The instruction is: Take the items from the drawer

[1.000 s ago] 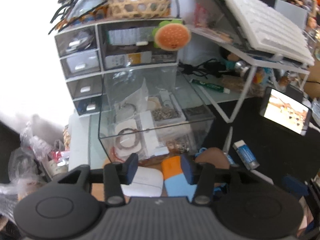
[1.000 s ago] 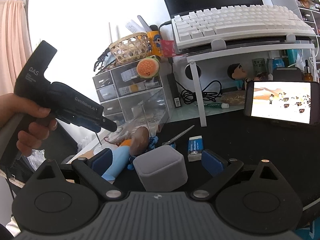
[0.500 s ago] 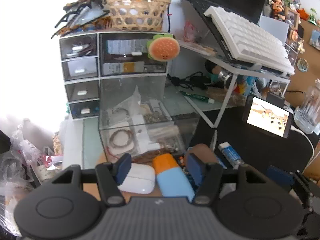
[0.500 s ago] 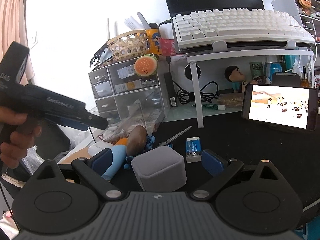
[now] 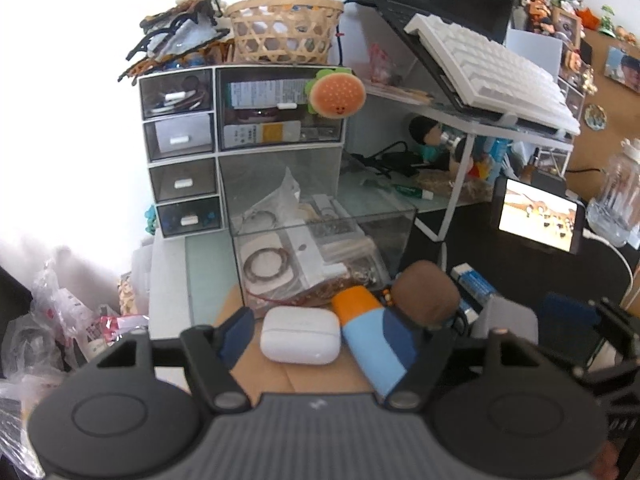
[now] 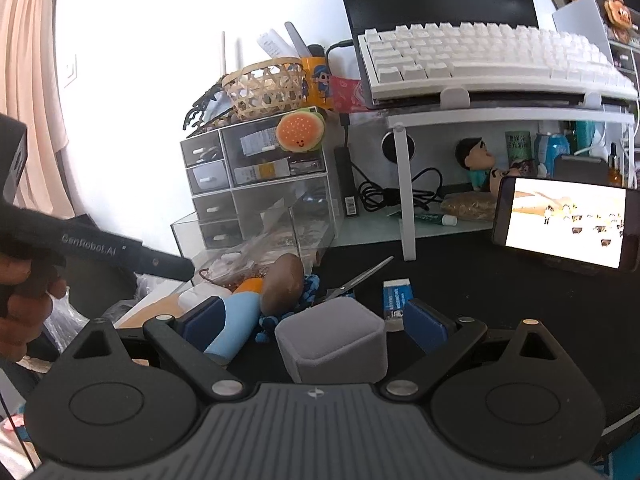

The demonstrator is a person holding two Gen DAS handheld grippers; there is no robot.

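Observation:
The clear drawer [image 5: 320, 236] is pulled out of the small drawer cabinet [image 5: 184, 152] and holds bracelets, bags and small boxes. In front of it lie a white earbud case [image 5: 298, 336], a blue tube with an orange cap [image 5: 372, 340] and a brown rounded object [image 5: 424, 296]. My left gripper [image 5: 320, 336] hovers over the case and tube; its jaws are opening and the pads touch neither. My right gripper [image 6: 316, 320] stands open around a grey box [image 6: 332, 344] with gaps on both sides. A hand holds the left gripper's body [image 6: 120, 248] at the left of the right wrist view.
Scissors [image 6: 356, 280] and an eraser [image 6: 394, 300] lie on the black mat. A phone [image 6: 568, 224] leans at the right. A white keyboard [image 6: 492, 60] sits on a stand over cables. A woven basket [image 5: 284, 28] tops the cabinet. Plastic bags [image 5: 60, 320] crowd the left.
My left gripper has drawn back from the drawer and its jaws have widened; the earbud case and tube now show in full between them. The right gripper has kept still.

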